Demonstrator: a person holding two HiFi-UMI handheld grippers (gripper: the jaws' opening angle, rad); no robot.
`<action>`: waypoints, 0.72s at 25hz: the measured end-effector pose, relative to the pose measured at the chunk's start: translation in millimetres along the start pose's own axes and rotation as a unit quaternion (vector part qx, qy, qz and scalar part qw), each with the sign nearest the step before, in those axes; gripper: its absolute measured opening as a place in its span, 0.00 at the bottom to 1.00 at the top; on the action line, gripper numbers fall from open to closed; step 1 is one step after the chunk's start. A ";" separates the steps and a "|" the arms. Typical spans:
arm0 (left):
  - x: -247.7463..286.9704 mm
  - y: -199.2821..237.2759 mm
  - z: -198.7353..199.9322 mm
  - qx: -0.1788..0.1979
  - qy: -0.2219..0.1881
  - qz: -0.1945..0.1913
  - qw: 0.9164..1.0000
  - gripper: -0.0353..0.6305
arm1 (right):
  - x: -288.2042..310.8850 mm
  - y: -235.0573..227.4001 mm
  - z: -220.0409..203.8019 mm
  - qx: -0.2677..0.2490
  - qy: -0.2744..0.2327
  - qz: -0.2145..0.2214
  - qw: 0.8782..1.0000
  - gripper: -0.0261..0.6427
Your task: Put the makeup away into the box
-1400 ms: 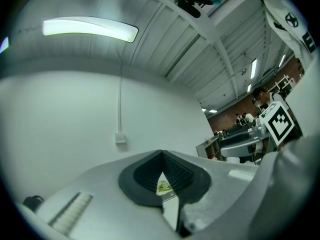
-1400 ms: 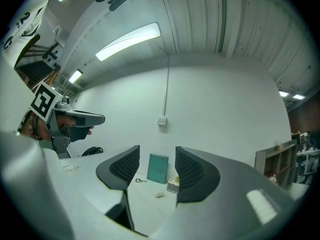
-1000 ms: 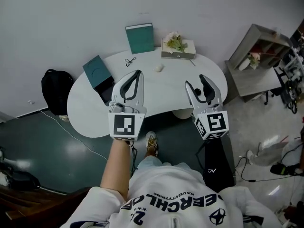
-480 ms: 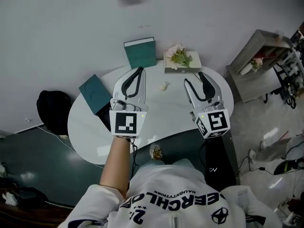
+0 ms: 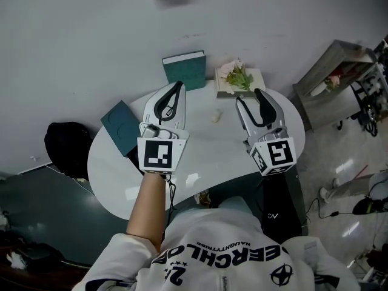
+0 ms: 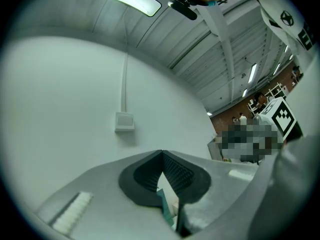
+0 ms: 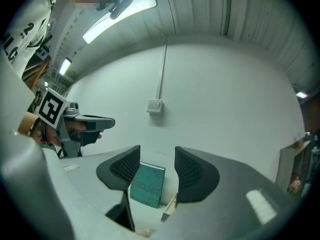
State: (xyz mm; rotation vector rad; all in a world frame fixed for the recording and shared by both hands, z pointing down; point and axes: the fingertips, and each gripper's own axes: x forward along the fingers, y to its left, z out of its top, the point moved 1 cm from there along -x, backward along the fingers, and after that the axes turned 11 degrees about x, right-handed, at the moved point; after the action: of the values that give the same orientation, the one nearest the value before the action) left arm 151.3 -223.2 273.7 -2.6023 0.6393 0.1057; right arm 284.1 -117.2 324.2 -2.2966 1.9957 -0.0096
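Small pale makeup piece (image 5: pixel 216 116), loose on the round white table (image 5: pixel 115 174). Too small to tell what kind. Sits between the left gripper (image 5: pixel 177 85) and the right gripper (image 5: pixel 250 96), nearer the right one. Touches neither.

Flat teal box (image 5: pixel 121 128) at the table's left edge, well apart from the makeup piece. Partly hidden behind the left gripper. Cannot tell if open or closed.

Standing teal cover (image 5: pixel 185 70) at the back of the table, leaning on the wall (image 5: pixel 91 41). Shows up again in the right gripper view, far off past the jaws. Just to its right, flowers (image 5: pixel 236 76) on a flat pale block.

Left gripper (image 6: pixel 161 154): clenched, tips pressed together, nothing in between. Held up over the table by a bare arm (image 5: pixel 148 199).

Right gripper (image 7: pixel 156 151): jaws apart, holding nothing. Held over the right side of the table, pointing at the wall like the other one.

Wall switch (image 7: pixel 155 105) high on the wall above the table. Black bag (image 5: pixel 63 147) on the dark floor to the left. Gray shelf (image 5: pixel 339 71) off to the right.
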 end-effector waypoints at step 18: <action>6.8 7.4 -19.6 -0.011 0.012 0.003 1.000 0.06 | 10.4 -6.2 1.4 0.006 -0.009 -0.006 1.000 0.41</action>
State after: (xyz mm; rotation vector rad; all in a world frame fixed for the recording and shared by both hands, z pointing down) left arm 153.4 -240.7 287.0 -2.6266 0.6572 0.0833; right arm 291.7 -126.5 322.6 -2.2932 1.9685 -0.0006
